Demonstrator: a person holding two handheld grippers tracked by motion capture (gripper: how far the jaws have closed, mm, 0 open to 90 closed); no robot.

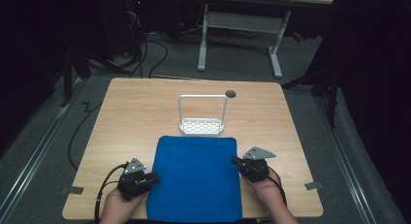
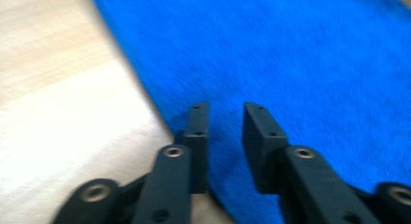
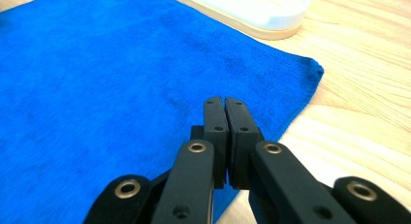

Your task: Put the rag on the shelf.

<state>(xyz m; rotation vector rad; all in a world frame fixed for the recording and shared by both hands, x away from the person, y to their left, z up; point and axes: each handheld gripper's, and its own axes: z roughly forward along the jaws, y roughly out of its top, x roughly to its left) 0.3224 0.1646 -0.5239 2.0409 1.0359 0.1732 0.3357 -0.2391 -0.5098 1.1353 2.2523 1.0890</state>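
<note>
A blue towel point(image 1: 196, 178) lies flat on the wooden table point(image 1: 135, 103), reaching its near edge. My left gripper point(image 1: 154, 178) sits at the towel's left edge, pointing right. In the left gripper view its jaws point(image 2: 227, 110) stand a little apart over the towel's point(image 2: 291, 54) border, with nothing pinched between them. My right gripper point(image 1: 235, 161) is at the towel's right edge, pointing left. In the right gripper view its jaws point(image 3: 225, 102) are pressed together above the towel point(image 3: 97, 88), near its far right corner, and nothing shows between them.
A white rack with a tall loop handle point(image 1: 202, 126) stands just beyond the towel's far edge; its base point(image 3: 252, 6) shows in the right gripper view. A dark round spot point(image 1: 230, 93) lies behind it. Grey tape pieces point(image 1: 72, 189) mark the near corners.
</note>
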